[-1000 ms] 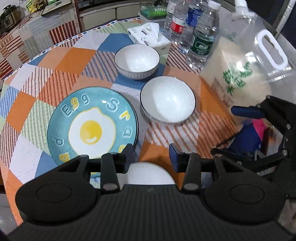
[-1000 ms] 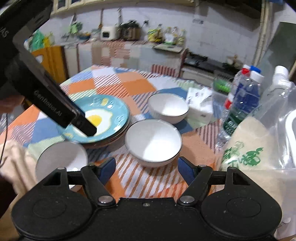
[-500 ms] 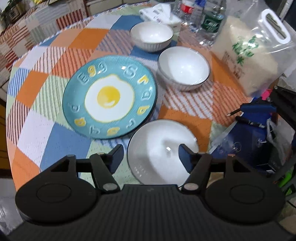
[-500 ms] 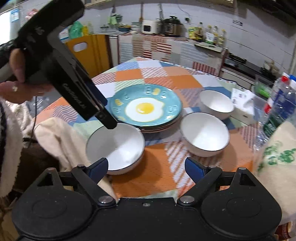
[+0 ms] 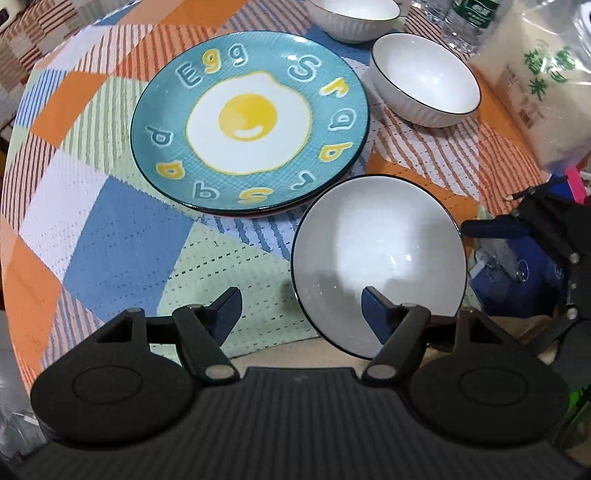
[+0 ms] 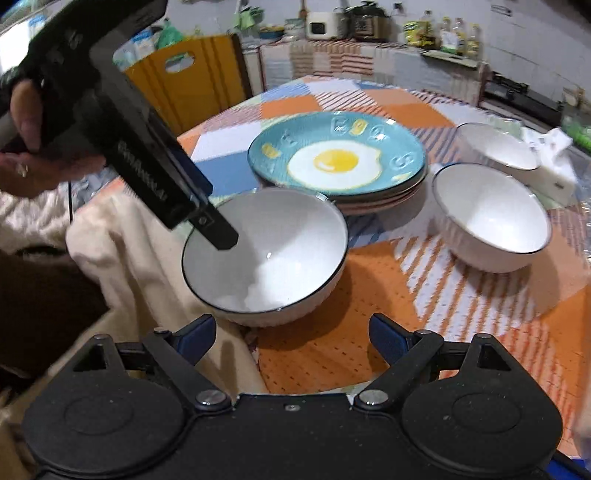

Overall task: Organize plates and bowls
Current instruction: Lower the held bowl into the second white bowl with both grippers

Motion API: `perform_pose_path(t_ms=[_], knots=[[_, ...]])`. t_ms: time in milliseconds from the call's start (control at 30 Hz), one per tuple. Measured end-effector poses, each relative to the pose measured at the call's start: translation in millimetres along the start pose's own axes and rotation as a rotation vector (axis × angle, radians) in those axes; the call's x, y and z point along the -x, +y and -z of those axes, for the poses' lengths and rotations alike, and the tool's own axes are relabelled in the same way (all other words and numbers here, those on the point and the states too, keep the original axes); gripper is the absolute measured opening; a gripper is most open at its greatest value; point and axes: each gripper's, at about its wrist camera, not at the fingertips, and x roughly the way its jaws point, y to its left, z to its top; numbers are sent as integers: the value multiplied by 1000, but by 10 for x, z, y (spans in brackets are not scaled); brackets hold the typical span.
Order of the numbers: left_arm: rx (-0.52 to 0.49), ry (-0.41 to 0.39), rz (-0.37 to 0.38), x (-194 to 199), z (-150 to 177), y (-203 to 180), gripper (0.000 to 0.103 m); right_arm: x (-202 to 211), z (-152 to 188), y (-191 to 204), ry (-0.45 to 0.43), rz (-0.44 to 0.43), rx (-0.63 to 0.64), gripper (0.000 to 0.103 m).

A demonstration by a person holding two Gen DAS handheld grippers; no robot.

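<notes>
A teal egg plate [image 5: 249, 122] tops a stack of plates [image 6: 337, 162] on the patchwork tablecloth. A white bowl [image 5: 376, 254] with a dark rim sits at the table's near edge, also in the right wrist view [image 6: 266, 254]. My left gripper [image 5: 301, 304] is open, its right finger over the bowl's near rim and its left finger outside. Its body [image 6: 147, 162] reaches into the bowl in the right wrist view. A second bowl [image 5: 424, 88] and a third bowl [image 5: 354, 14] stand further back. My right gripper [image 6: 291, 334] is open and empty just short of the near bowl.
A bag of rice [image 5: 535, 85] and water bottles [image 5: 469, 22] stand at the right. A tissue box [image 6: 550, 166] lies behind the bowls. A yellow chair back [image 6: 188, 81] stands beyond the table. A cream cloth [image 6: 110, 240] lies at the near edge.
The left gripper has shifted left and down so its right finger now sits over the near bowl's rim. The right gripper has drawn closer to that bowl.
</notes>
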Motion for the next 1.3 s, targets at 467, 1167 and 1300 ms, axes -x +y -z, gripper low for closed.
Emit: perform_pose_path(t_ms=[467,1167,1300], knots=[[79,-19,98,-197,21,14,36,-321,-61,21,18,-56,79,92],[33,-27,106,6,-93,-87,31,-255,-222,110,-6,-63,97,96],[-41,-82,105,232,-134,-214,31,-74,-258,93,-37,-40,84,96]])
